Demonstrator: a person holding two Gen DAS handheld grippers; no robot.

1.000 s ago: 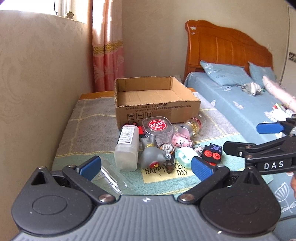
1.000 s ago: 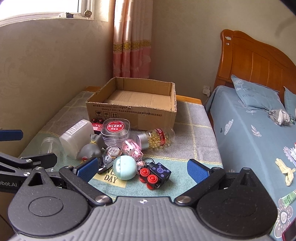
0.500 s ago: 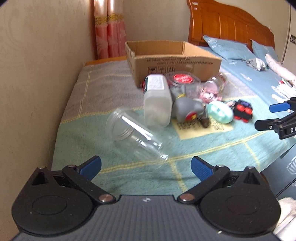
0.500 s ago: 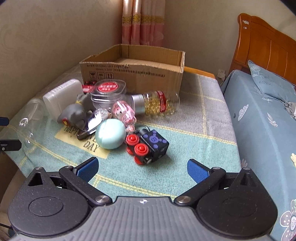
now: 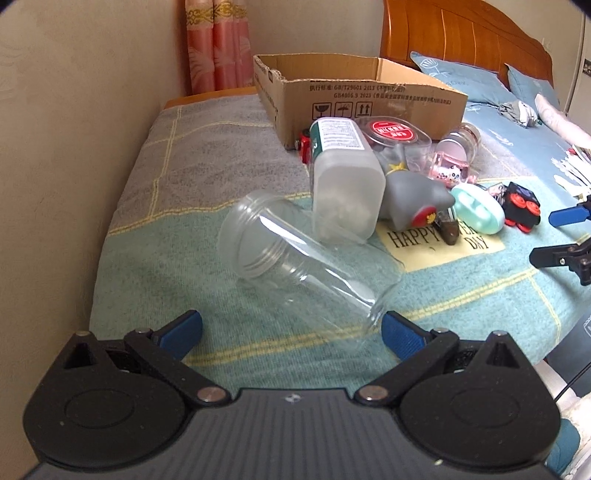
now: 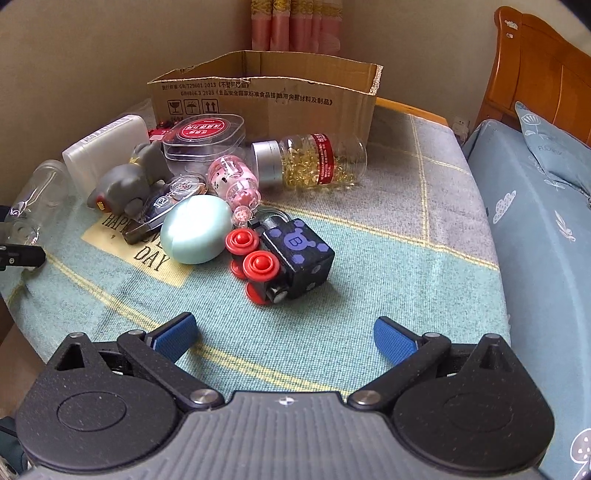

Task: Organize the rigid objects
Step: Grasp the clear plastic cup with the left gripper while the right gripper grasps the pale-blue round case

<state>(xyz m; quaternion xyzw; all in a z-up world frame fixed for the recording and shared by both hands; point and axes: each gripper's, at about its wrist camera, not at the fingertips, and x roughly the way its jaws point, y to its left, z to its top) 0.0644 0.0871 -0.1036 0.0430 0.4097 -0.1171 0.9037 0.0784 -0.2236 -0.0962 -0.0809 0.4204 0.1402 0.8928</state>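
Note:
A heap of small rigid objects lies on a blanket-covered table in front of an open cardboard box (image 5: pixel 354 92) (image 6: pixel 266 96). A clear plastic jar (image 5: pixel 306 266) lies on its side just ahead of my open, empty left gripper (image 5: pixel 291 332). Behind it lie a frosted white bottle (image 5: pixel 343 177), a grey toy (image 5: pixel 413 195) and a mint egg-shaped case (image 5: pixel 476 206). My right gripper (image 6: pixel 284 338) is open and empty, a short way in front of a black cube toy with red wheels (image 6: pixel 284 258). The mint case (image 6: pixel 194 229) and a capsule bottle (image 6: pixel 314 160) lie beyond.
A wall runs along the table's left side (image 5: pixel 74 129). A bed with blue sheets (image 6: pixel 546 221) stands at the right, with a wooden headboard (image 5: pixel 461 33). A clear tub with a red label (image 6: pixel 207 136) and a pink toy (image 6: pixel 232 181) are in the heap.
Both grippers have dropped lower and moved in toward the table. The left now faces the clear jar close up; the right has closed in on the black cube toy.

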